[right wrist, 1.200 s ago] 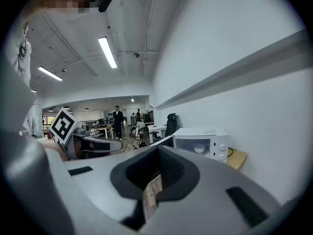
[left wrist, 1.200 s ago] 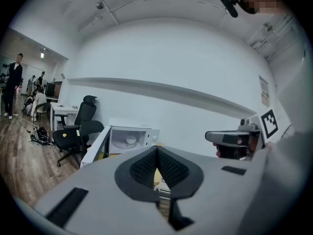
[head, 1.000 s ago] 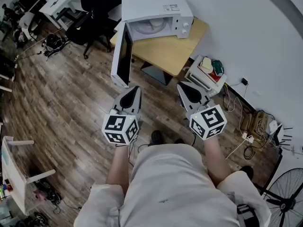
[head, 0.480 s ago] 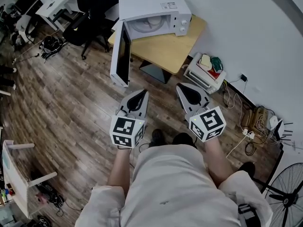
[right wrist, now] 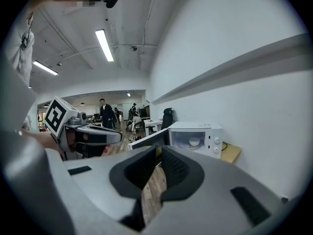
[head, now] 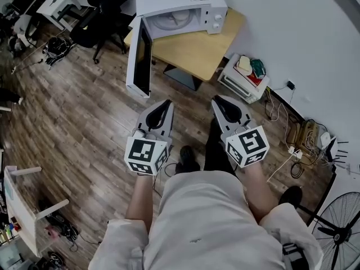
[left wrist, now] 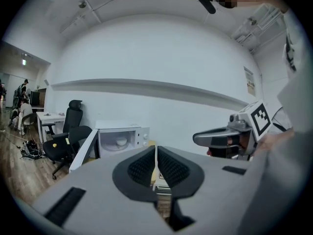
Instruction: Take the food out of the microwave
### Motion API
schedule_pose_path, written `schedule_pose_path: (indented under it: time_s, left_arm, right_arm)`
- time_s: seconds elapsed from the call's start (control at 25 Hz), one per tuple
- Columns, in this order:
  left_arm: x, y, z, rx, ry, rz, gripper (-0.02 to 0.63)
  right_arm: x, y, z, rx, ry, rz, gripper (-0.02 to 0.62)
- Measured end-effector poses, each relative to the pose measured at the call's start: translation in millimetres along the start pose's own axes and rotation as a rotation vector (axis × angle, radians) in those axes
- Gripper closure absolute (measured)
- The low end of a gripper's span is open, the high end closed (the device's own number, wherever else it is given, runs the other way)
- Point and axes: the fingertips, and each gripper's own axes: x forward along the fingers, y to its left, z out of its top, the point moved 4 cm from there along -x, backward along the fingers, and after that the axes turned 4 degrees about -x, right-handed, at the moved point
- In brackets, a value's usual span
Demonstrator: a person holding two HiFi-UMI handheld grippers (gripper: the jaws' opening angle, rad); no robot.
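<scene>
A white microwave (head: 180,7) stands on a wooden table (head: 214,49) with its door (head: 138,58) swung wide to the left. Inside sits a white bowl (left wrist: 120,142) on the turntable, also visible in the right gripper view (right wrist: 194,142). Both grippers hang over the floor, well short of the table, pointing toward the microwave. My left gripper (head: 165,103) is shut and empty, its tips (left wrist: 155,148) meeting. The jaws of my right gripper (head: 216,99) are opening: a thin slit shows between them (right wrist: 159,148), with nothing in it.
A black office chair (head: 98,21) stands left of the table. A low white rack (head: 247,77) with items sits against the wall at the right, with cables (head: 306,139) and a fan (head: 343,224) beyond. A white stand (head: 17,201) is at the left edge.
The microwave and table have slid toward the top of the head view. The left gripper drifted slightly right, then back left. The person's feet now show below the grippers.
</scene>
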Motion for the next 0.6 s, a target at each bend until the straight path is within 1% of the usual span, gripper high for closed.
schedule_pose_path:
  time_s: [0.08,0.16,0.32,0.4,0.44,0.52,0.6]
  left_arm:
    - [7.0,3.4,2.0,-0.004,-0.011,0.010,0.592]
    - [14.8,5.8,5.0,-0.016,-0.017,0.019,0.558]
    - [35.8,7.6,15.0,-0.020,-0.021,0.036,0.527]
    - [49.9,7.4,20.0,-0.022,-0.021,0.033,0.501]
    - [57.4,7.0,22.3,-0.023,-0.021,0.032,0.490]
    - [73.5,6.8,27.4,-0.018,-0.020,0.035,0.482]
    - [91.2,8.0,32.4,-0.009,-0.012,0.046,0.477]
  right_arm:
    - [6.4,-6.7,-1.4,0.001,0.000,0.016,0.572]
    - [11.5,-14.8,0.5,0.001,-0.005,0.029,0.558]
    - [24.3,-40.2,8.1,0.007,-0.016,0.044,0.509]
    - [32.0,-55.6,10.8,0.013,-0.018,0.049,0.504]
    - [35.8,-63.1,11.9,0.015,-0.020,0.056,0.490]
    - [44.6,-78.3,14.1,0.016,-0.020,0.073,0.457]
    - [54.6,-94.4,16.7,0.014,-0.021,0.088,0.445]
